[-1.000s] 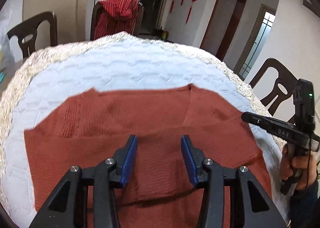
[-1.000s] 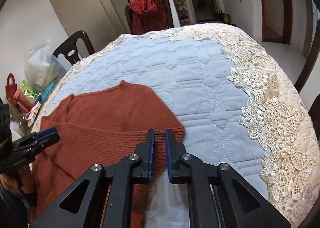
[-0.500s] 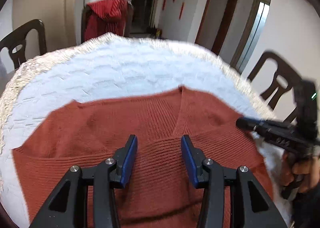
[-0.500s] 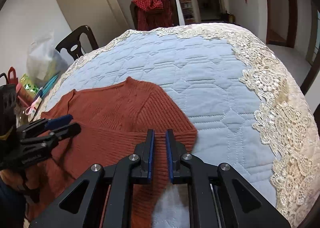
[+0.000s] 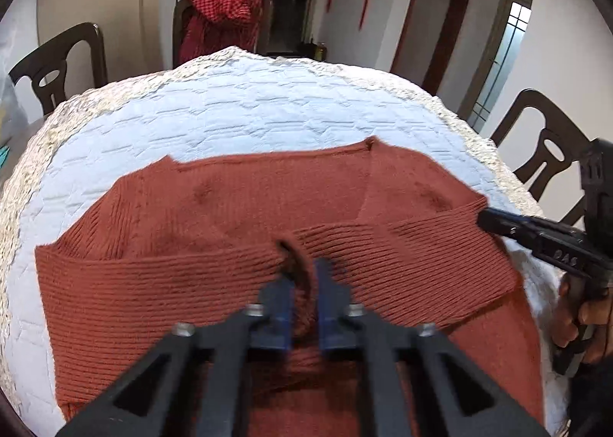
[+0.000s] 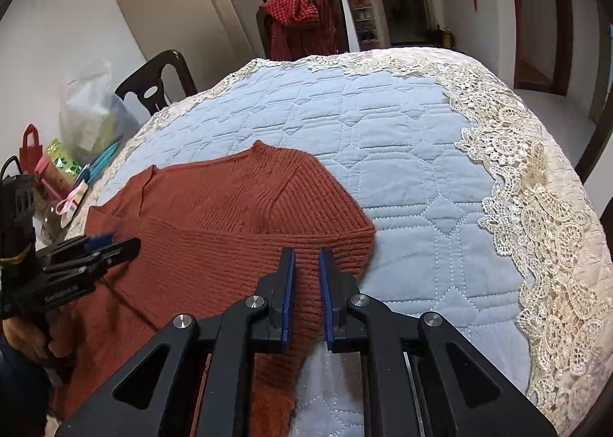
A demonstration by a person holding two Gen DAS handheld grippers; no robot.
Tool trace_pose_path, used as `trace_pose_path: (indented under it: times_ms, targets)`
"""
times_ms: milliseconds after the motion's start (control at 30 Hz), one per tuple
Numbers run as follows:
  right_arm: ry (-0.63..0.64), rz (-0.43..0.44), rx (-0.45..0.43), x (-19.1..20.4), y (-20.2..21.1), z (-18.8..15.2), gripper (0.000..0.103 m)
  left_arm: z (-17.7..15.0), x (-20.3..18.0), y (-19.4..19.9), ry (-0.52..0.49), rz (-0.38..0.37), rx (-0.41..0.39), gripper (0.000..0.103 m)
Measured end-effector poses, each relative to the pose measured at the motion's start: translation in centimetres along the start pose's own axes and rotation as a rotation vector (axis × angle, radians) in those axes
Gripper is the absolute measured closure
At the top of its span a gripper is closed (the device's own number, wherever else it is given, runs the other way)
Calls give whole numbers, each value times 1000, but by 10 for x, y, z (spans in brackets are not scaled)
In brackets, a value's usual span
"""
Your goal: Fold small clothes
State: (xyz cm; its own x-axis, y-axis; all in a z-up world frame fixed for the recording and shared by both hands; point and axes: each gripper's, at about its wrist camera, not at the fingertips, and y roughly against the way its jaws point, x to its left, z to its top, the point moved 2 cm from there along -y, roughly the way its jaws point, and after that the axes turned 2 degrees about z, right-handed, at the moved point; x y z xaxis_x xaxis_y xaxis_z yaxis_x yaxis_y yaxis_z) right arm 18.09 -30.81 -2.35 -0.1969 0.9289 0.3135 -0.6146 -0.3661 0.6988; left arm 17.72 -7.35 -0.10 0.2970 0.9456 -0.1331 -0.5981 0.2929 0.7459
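Knitwear in a rust-red rib, a small sweater (image 5: 245, 245), lies spread on the quilted pale-blue tablecloth (image 5: 268, 115) of a round table, over the near half of the cloth and running off its near edge toward the person. A ribbed band of the sweater is folded across its middle, from the left side to the right side. The left gripper (image 5: 302, 283) has just been closing and now has its blue pads pinched on a raised ridge of knit at the middle of that band, the fabric puckered up between them. The right gripper (image 6: 306, 264) sits at the sweater's right corner, its blue pads nearly together with the ribbed edge bunched between them, so it too is clamped on the sweater. In the left wrist view the right gripper's black fingers reach the same corner from the right edge, with a hand (image 5: 582, 322) wrapped round the handle. The cloth's cream lace border (image 6: 536, 207) hangs over the far and right edges. A chair draped with a red checked garment (image 5: 218, 27) stands beyond the far edge, and bags (image 6: 88, 119) sit off the left side.
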Motion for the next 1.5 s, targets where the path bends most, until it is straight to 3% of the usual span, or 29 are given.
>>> trace_pose_path:
  times_ms: [100, 167, 267, 433, 533, 633, 733, 867, 967, 1100, 1200, 1367, 1500]
  targets:
    - [-16, 15, -2, -3, 0, 0, 91, 13, 2, 30, 70, -120, -75, 97]
    - [-23, 21, -2, -4, 0, 0, 91, 21, 2, 53, 81, -163, -145, 97]
    - [-24, 25, 0, -4, -1, 0, 91, 25, 5, 56, 86, -188, -145, 97]
    - [-33, 30, 3, -5, -2, 0, 91, 6, 23, 8, 104, -45, 27, 94]
    - [-15, 6, 1, -2, 1, 0, 91, 0, 34, 13, 144, -8, 4, 88]
    - [-4, 2, -14, 3, 7, 1, 91, 5, 28, 32, 113, 18, -73, 82]
    - [-8, -13, -26, 0, 7, 4, 91, 5, 15, 36, 56, 0, -98, 78]
    - [-41, -39, 7, -9, -2, 5, 91, -9, 7, 9, 16, -16, 12, 77]
    - [-10, -38, -14, 1, 15, 1, 91, -23, 5, 20, -12, -21, -12, 77]
    - [52, 2, -1, 24, 32, -22, 91, -33, 8, 30, -6, -25, -11, 77]
    - [96, -22, 52, 29, 22, -39, 91, -27, 7, 22, 12, -31, -5, 77]
    - [65, -35, 40, 23, 27, -39, 91, -33, 7, 35, 19, -28, -23, 77]
    - [86, -36, 30, 26, 37, -46, 90, -45, 29, 53, 67, -2, -44, 77]
